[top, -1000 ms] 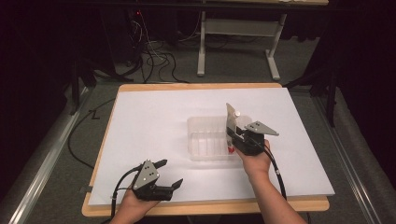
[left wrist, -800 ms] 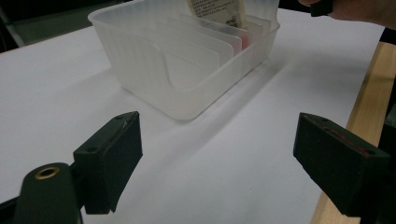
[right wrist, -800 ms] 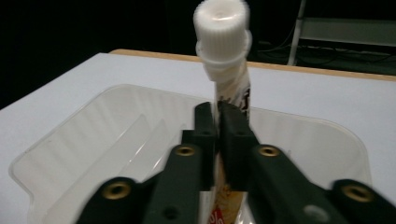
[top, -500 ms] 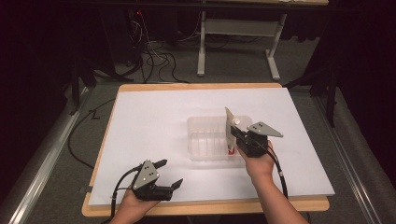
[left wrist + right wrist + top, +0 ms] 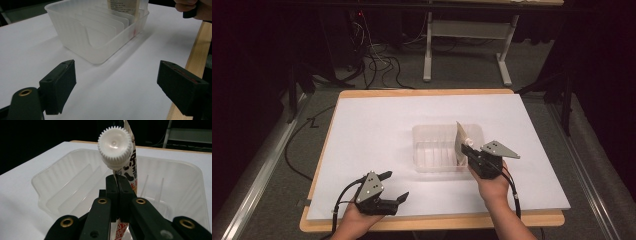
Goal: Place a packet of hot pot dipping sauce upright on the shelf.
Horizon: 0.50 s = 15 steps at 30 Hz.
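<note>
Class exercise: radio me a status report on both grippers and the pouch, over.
Right gripper shut on flat white-capped printed pouch, upright over clear plastic slotted bin. Left gripper open, near table's front edge. Nothing blocking the bin.

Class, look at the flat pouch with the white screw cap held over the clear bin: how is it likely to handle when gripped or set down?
The pouch looks thin and flat where the right gripper pinches it, so it probably flexes. Its white cap sits off to one side, so it may sag that way. Set in the bin, it likely leans on a divider.
</note>
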Tool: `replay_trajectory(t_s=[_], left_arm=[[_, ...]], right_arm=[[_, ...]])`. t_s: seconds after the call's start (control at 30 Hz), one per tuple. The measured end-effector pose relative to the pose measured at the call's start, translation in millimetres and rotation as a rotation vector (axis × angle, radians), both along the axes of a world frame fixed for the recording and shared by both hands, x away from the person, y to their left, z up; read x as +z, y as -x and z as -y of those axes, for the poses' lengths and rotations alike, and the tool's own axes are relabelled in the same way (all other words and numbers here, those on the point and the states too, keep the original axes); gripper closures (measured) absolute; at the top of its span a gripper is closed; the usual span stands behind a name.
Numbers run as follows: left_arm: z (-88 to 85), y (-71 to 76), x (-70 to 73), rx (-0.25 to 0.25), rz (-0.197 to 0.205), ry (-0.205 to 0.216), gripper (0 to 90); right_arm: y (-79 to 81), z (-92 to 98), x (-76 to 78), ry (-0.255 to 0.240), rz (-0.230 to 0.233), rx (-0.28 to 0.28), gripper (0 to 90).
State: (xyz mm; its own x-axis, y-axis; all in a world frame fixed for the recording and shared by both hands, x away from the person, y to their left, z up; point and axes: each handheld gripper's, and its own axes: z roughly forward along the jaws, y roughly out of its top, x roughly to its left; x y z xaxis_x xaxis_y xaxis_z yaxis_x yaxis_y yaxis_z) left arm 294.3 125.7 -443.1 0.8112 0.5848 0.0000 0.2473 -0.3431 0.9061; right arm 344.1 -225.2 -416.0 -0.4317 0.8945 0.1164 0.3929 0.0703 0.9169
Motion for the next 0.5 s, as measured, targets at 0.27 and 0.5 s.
replay_trajectory(t_s=[0.27, 0.5], left_arm=[[-0.5, -0.8, 0.0, 0.003, 0.001, -0.001, 16.3], [-1.8, -0.9, 0.4, 0.006, 0.001, 0.001, 16.2]], right_arm=[[-3.5, 0.4, 1.2, 0.001, -0.007, 0.025, 77.1], [-3.7, -4.3, 7.6, 0.018, 0.000, 0.059, 37.5]])
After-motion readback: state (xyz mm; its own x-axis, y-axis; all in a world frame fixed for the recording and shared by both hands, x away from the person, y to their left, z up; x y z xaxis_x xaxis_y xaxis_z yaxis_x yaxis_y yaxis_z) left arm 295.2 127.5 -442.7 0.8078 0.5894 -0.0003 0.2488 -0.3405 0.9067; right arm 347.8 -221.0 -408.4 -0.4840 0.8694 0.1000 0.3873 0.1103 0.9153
